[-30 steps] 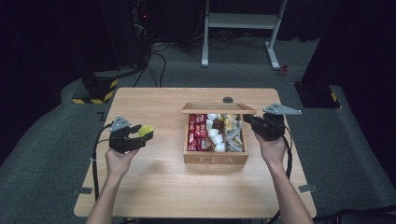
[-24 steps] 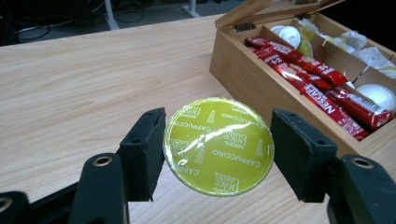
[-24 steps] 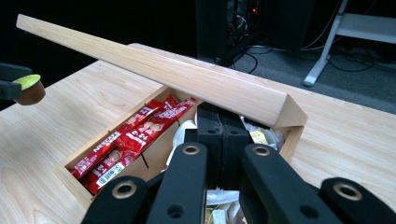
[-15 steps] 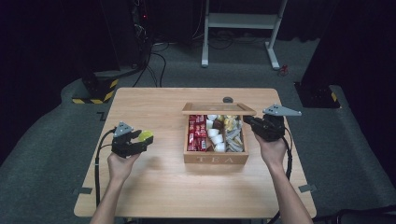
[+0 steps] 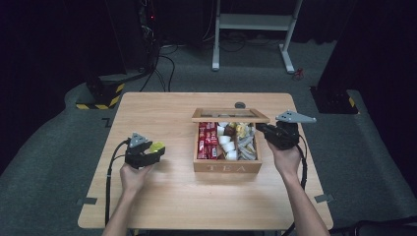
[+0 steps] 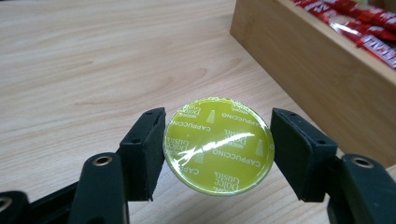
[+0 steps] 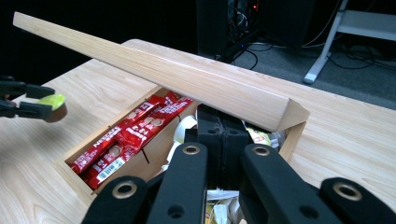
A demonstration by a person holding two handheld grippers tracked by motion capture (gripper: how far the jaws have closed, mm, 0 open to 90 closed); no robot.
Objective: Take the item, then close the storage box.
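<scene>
My left gripper (image 6: 218, 122) is shut on a yellow-green coffee capsule (image 6: 218, 144) printed "Cappuccino", low over the table and left of the wooden tea box (image 5: 226, 167). In the high view that left gripper (image 5: 155, 150) and capsule (image 5: 157, 146) sit well to the box's left. The box holds red stick packets (image 7: 126, 140), white cups and other sachets. My right gripper (image 7: 219, 119) is shut, its tips under the raised wooden lid (image 7: 187, 79) at the box's right side. From above, the right gripper (image 5: 260, 130) reaches in beneath the lid (image 5: 230, 115).
A small dark round object (image 5: 240, 104) lies on the table behind the box. The box's side wall (image 6: 299, 60) stands close to the right of the capsule. Beyond the table are a white stand (image 5: 255, 29) and a yellow-black striped base (image 5: 101, 96).
My left gripper has come down toward the tabletop with the capsule still in its jaws. The right gripper and the lid have stayed where they were.
</scene>
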